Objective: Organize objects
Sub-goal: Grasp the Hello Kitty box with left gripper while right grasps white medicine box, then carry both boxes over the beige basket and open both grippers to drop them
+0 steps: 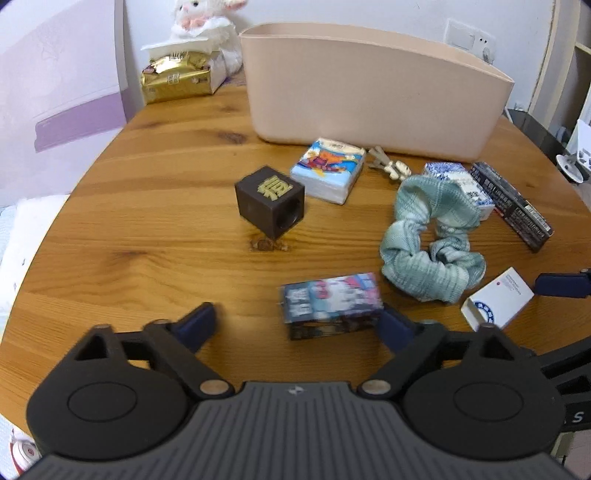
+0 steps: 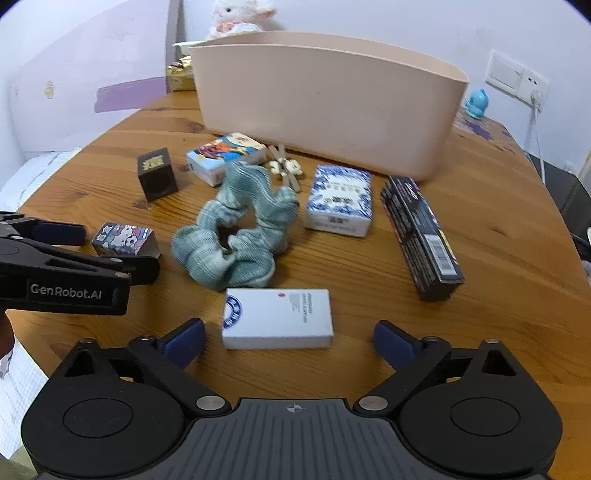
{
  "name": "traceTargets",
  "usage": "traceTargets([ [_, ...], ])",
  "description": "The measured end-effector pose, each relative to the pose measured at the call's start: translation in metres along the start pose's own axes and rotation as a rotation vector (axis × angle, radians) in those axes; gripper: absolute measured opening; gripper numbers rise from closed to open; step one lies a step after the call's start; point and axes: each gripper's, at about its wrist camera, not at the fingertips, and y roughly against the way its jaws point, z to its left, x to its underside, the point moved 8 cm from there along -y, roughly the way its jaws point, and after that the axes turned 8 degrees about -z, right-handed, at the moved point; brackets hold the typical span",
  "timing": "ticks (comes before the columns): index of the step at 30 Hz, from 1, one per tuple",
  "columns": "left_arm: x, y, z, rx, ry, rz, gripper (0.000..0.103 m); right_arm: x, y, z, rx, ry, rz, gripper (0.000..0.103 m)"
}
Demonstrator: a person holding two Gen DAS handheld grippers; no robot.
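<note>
My left gripper [image 1: 295, 325] is open over the wooden table, with a small cartoon-printed box [image 1: 330, 304] between its fingers, close to the right finger. My right gripper [image 2: 290, 341] is open around a white box [image 2: 277, 319] that lies flat. A beige bin [image 1: 373, 88] stands at the back. In front of it lie a dark cube with a gold character [image 1: 271, 201], a colourful tissue pack [image 1: 328, 170], a green scrunchie [image 1: 430, 240], a blue-and-white box [image 2: 340, 199], a long black box [image 2: 421, 236] and a small beige hair clip [image 1: 389, 164].
A gold tissue box [image 1: 177, 75] and a white plush toy [image 1: 201, 18] sit at the back left. A small blue figure [image 2: 476, 103] stands by the wall socket at the back right. The round table edge curves close on the left and right.
</note>
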Motion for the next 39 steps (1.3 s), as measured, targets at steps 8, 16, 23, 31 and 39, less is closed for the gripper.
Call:
traceTargets([
  [8,-0.005,0.004,0.000,0.015,-0.003,-0.018,0.055,-0.009,0.002,0.006,-0.016,0.020,-0.046,0.055],
  [16,-0.016,0.018,0.006,0.015,0.003,-0.056,0.054,-0.023,0.021,-0.015,-0.007,-0.021,-0.088,0.055],
  [23,-0.073,0.035,0.013,0.008,0.009,-0.189,0.054,-0.076,0.051,-0.056,0.070,-0.036,-0.235,0.055],
  [31,-0.156,0.036,0.007,-0.014,-0.034,-0.334,0.054,-0.139,0.056,-0.085,0.100,-0.053,-0.349,0.055],
  [39,-0.205,-0.004,-0.017,0.010,-0.051,-0.330,0.054,-0.189,0.025,-0.105,0.110,-0.071,-0.364,0.055],
])
